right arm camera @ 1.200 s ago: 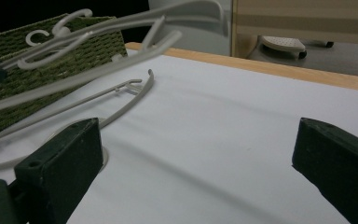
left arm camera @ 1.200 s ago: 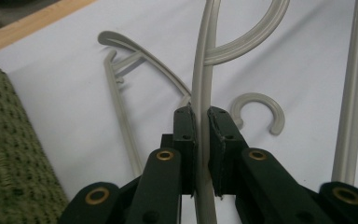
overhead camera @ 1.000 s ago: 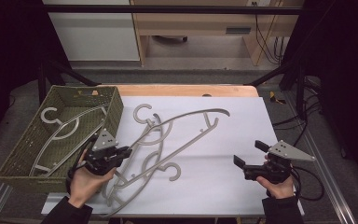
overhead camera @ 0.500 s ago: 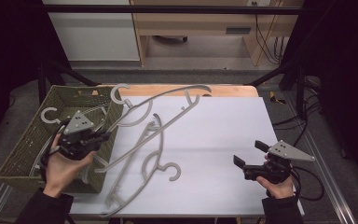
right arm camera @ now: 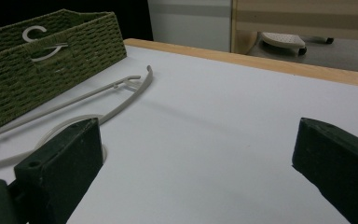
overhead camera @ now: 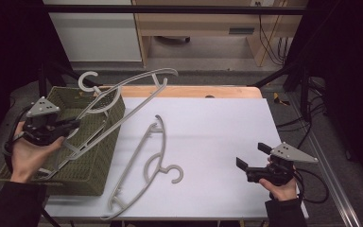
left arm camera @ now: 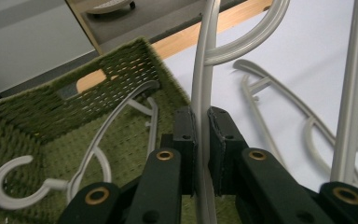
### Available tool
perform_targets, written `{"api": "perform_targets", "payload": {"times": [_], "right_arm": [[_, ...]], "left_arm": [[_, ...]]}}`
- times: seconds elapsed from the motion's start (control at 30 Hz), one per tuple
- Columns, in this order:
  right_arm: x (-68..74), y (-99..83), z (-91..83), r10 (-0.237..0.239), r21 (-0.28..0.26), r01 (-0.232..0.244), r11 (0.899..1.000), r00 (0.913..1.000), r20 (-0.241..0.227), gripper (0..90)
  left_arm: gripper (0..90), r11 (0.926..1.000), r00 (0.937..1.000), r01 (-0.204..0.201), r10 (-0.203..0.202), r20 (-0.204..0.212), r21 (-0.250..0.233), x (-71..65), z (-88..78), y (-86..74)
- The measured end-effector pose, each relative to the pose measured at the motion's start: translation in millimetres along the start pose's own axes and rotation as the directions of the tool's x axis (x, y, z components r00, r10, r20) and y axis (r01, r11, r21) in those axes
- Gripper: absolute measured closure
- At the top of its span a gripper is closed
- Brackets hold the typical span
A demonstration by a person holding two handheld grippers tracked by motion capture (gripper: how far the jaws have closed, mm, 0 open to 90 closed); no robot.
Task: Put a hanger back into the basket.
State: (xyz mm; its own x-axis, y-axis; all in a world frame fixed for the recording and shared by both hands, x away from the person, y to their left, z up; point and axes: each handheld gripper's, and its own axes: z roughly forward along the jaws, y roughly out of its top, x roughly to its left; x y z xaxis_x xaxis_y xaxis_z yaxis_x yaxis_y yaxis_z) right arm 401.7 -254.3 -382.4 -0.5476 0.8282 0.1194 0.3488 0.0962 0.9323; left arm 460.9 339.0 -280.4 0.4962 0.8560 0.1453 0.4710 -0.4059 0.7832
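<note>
**Ana:** Where is the hanger you carry, if we count from the basket?

**Me:** My left gripper (overhead camera: 71, 125) is above the basket (overhead camera: 101, 163), on its near half, and the jaws are pressed together on the bar of the held hanger (overhead camera: 123, 92). In the left gripper view the grey bar (left arm camera: 200, 112) runs straight up between the two pads. The long axis goes from the basket's near-left part up and away over its far-right corner, so the hook (overhead camera: 89, 81) and the top arm stand higher than the rim and past it.

**Ana:** So which way must it go?

**Me:** I judge it must tilt down and come back toward the basket's left wall, because the far end hangs outside. One hanger inside (left arm camera: 98, 149) lies already on the bottom, so there is less free floor.

**Ana:** And the other hand?

**Me:** My right gripper (overhead camera: 250, 156) is far to the right of the basket, low over the table (overhead camera: 227, 123), with jaws spread wide and nothing between them. The loose hanger (overhead camera: 146, 165) lies just beside the basket's right wall, its long axis slanting from near-left to far-right. The left hand is nearer to it. Between it and the right gripper the white top is open.
</note>
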Motion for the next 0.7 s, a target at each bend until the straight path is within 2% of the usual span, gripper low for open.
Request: {"api": "perform_targets", "payload": {"times": [0.07,0.1,0.17,0.2,0.23,0.33,0.37,0.4,0.53,0.7], "right_arm": [[-0.5,-0.2,-0.5,0.000,0.002,0.000,1.000,1.0000,-0.001,1.9],[-0.5,-0.1,-0.4,0.003,0.000,-0.003,1.000,1.0000,0.002,1.8],[-1.0,-0.3,-0.2,0.002,0.000,-0.002,1.000,1.0000,0.002,1.8],[-1.0,-0.3,-0.2,0.002,0.000,-0.002,1.000,1.0000,0.002,1.8],[-1.0,-0.4,-0.3,0.001,0.003,-0.001,1.000,1.0000,0.001,1.8],[-1.0,-0.2,-0.2,0.001,0.003,-0.001,1.000,1.0000,0.000,1.8],[-1.1,-0.2,-0.2,0.001,0.002,-0.001,1.000,1.0000,0.000,1.8],[-1.2,-0.2,-0.1,0.001,0.003,-0.001,1.000,1.0000,0.000,1.8],[-1.3,-0.8,1.1,0.005,0.006,-0.005,1.000,1.0000,0.004,1.7],[-1.6,-1.3,2.3,0.005,0.007,-0.005,1.000,1.0000,0.003,1.7]], "left_arm": [[82.1,0.9999,0.9997,0.010,-0.010,-0.021,0.009,9.9,-0.1,-4.7],[82.2,0.9999,0.9997,0.010,-0.010,-0.021,0.009,9.9,-0.1,-4.7],[82.2,0.9993,0.9984,0.034,-0.033,-0.046,0.015,24.6,0.0,-13.6],[82.1,0.9993,0.9984,0.034,-0.033,-0.046,0.015,24.6,0.0,-13.6],[82.1,0.9986,0.9969,0.049,-0.047,-0.063,0.021,33.6,0.4,-20.8],[82.1,0.9969,0.9939,0.074,-0.072,-0.084,0.026,45.7,0.9,-31.1],[82.1,0.9969,0.9939,0.074,-0.072,-0.084,0.026,45.7,0.9,-31.1],[82.1,0.9959,0.9926,0.080,-0.076,-0.095,0.041,52.9,0.1,-36.5],[82.1,0.9949,0.9898,0.068,-0.059,-0.130,0.073,65.0,-1.8,-44.3],[82.1,0.9942,0.9880,0.072,-0.060,-0.142,0.080,78.1,-3.8,-51.9]]}}
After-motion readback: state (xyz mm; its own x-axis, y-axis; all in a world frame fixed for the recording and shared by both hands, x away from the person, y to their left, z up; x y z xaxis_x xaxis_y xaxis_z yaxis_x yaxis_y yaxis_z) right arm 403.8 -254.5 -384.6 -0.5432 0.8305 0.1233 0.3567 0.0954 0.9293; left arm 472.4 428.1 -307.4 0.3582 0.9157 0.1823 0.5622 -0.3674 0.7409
